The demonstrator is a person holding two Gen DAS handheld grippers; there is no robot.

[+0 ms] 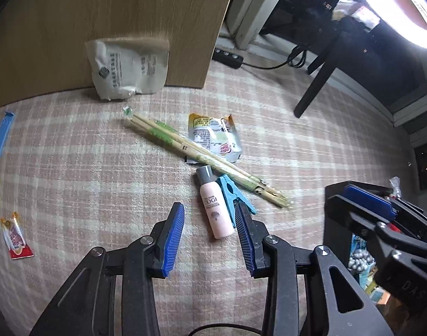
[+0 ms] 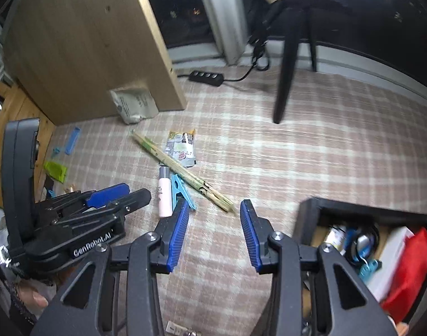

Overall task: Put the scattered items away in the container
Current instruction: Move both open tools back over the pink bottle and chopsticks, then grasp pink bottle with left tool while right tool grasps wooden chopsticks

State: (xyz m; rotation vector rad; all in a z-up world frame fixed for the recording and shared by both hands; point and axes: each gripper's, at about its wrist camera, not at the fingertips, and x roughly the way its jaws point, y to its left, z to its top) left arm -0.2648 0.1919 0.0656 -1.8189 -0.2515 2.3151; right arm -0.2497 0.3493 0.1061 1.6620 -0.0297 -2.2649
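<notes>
Left claw [image 1: 210,240] hangs low over the plaid-covered tabletop [image 1: 87,168], tilted forward, jaws spread wide with nothing between them. Just ahead of it, nearer its right finger, lies the pink bottle [image 1: 215,207] with a grey cap, and the blue clothespin [image 1: 233,197] lies against the bottle, its near end right at that fingertip. Beyond them the wrapped chopsticks [image 1: 202,154] run diagonally, crossing over a crumpled snack packet [image 1: 216,137]. Right claw [image 2: 215,236] hovers alongside, also spread and holding nothing, with bare cloth between its fingers. The black container [image 2: 308,210] sits close off its right side, already holding mixed items, its near corner just beside the right finger. Far ahead-left, a wooden panel [image 2: 81,42] stands upright with a white pouch [image 2: 133,105] leaning at its foot. Small packets lie well off to the left; ahead and to the right, past a black stand leg [image 2: 286,70], the cloth runs open.
</notes>
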